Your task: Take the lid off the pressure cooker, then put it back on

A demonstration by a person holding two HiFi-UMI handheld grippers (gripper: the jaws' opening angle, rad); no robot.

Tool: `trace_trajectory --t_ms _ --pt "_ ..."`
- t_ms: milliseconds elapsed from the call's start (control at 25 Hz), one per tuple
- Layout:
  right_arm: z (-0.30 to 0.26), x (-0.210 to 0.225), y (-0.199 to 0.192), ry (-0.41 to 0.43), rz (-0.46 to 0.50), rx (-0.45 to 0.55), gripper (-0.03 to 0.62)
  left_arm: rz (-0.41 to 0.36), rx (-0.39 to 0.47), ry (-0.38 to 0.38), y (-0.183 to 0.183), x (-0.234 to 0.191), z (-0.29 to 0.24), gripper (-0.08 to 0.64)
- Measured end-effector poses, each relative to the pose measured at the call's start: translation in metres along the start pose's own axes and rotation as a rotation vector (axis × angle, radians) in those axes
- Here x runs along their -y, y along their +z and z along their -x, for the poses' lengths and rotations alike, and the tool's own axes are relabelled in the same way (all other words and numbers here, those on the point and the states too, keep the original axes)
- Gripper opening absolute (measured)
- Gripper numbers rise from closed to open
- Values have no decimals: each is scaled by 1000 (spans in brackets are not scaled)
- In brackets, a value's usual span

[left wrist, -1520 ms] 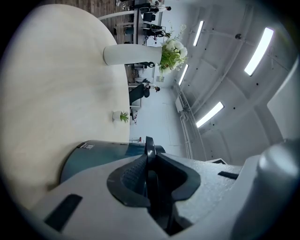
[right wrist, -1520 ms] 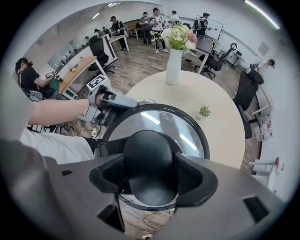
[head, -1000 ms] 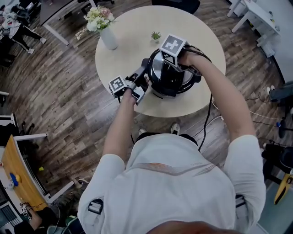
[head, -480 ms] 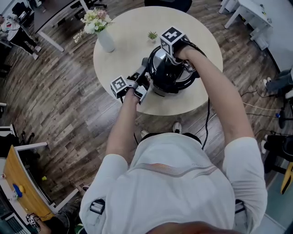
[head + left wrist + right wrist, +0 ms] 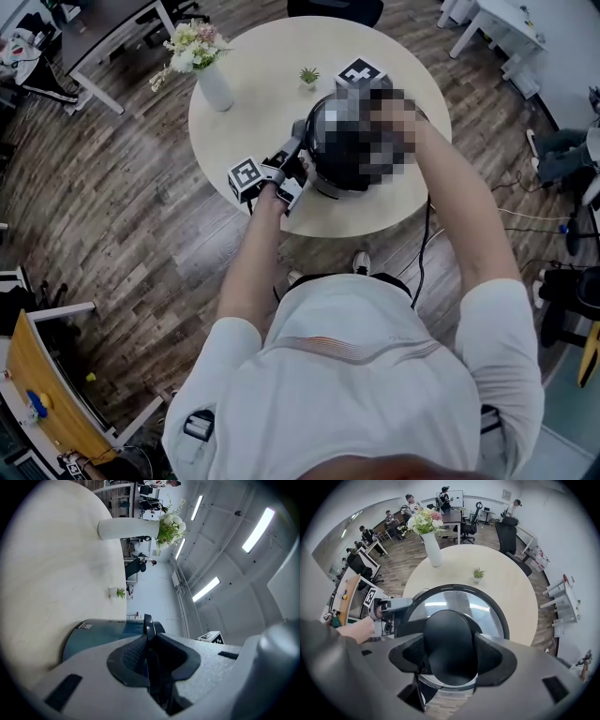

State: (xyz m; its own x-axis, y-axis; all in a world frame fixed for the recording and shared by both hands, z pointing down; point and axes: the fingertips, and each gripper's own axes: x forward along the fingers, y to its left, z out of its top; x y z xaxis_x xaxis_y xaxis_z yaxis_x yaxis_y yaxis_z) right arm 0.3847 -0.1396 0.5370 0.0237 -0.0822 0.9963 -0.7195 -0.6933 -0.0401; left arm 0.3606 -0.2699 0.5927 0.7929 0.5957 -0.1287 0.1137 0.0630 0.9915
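Fingers [image 5: 493, 654] of the right gripper [image 5: 451, 656] were clenched from above on the black knob [image 5: 449, 632] of the glass lid [image 5: 487, 609], one pad pressing on each side of it. That lid lay over the top of the pressure cooker [image 5: 96, 637]; whether it was fully seated could not be told. At the cooker's left side, the left gripper [image 5: 149, 654] lay about level, its fingers [image 5: 127, 657] nearly together and pinching the thin black side handle [image 5: 148, 623]. Under the cooker was a round pale table [image 5: 262, 56], with the cooker toward the edge nearest the person. A small potted plant [image 5: 308, 77] stood just beyond the cooker, and a white vase [image 5: 215, 84] of flowers [image 5: 190, 42] stood farther off, beyond its left.
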Motion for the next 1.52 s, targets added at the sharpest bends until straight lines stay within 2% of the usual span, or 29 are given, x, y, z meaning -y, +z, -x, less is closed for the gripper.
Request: trace_trajectory --t_ms 360,560,760,1080,1160,1280,1360,1520 --pt "5 -1 -3 4 60 -15 301 -1 7 7 0 0 1 63" --pt "24 2 -7 26 86 0 296 2 6 9 -2 1 -1 63" --pt "46 10 -11 10 108 0 296 -14 -7 21 1 1 2 64" --pt "85 49 -29 36 65 34 295 -34 -24 34 -3 3 1 66" --pt "94 63 -35 28 53 37 295 -67 -26 51 -3 4 1 67" --pt "103 87 -43 10 34 46 295 -162 -29 100 0 2 2 75" --pt "105 102 -51 8 17 50 295 -190 -34 122 -2 1 1 75" --pt "106 125 -67 12 9 40 295 -135 -9 98 -3 1 2 74"
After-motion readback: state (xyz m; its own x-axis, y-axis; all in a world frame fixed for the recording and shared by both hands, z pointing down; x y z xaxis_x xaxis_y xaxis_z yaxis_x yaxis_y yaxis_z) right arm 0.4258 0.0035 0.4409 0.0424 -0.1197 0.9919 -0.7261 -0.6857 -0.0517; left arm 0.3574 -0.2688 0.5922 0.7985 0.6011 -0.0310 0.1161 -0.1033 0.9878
